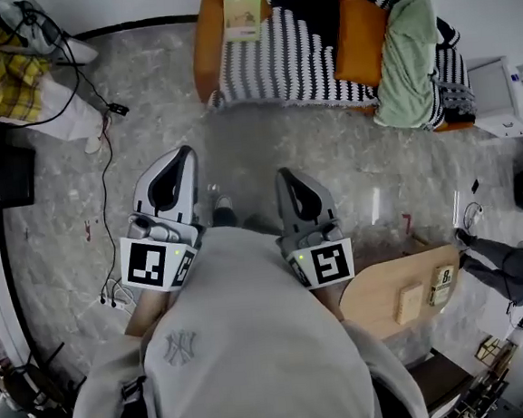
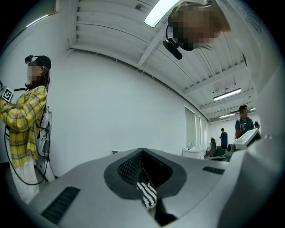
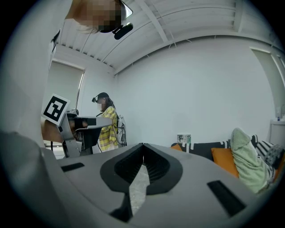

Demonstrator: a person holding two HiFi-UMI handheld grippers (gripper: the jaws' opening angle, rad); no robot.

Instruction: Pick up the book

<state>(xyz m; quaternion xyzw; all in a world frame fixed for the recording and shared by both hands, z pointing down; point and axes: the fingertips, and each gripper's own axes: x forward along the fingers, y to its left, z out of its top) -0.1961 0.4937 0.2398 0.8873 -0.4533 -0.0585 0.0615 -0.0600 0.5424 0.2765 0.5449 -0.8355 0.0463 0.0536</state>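
We are holding the left gripper (image 1: 186,153) and right gripper (image 1: 285,173) closed, empty, well apart from the book (image 1: 243,16).

A grey marbled stone floor (image 1: 350,178) is shown, on which an orange sofa (image 1: 202,54), a thin black cable (image 1: 104,172) and a light wooden table (image 1: 378,298) are set. The sofa is covered by a black-and-white striped knitted throw (image 1: 294,60), on which a pale green book (image 1: 243,16) is laid flat beside the armrest, with an orange cushion (image 1: 358,36) and a crumpled pale green blanket (image 1: 408,59) toward the other end. Small wooden blocks (image 1: 410,303) are carried on the table.
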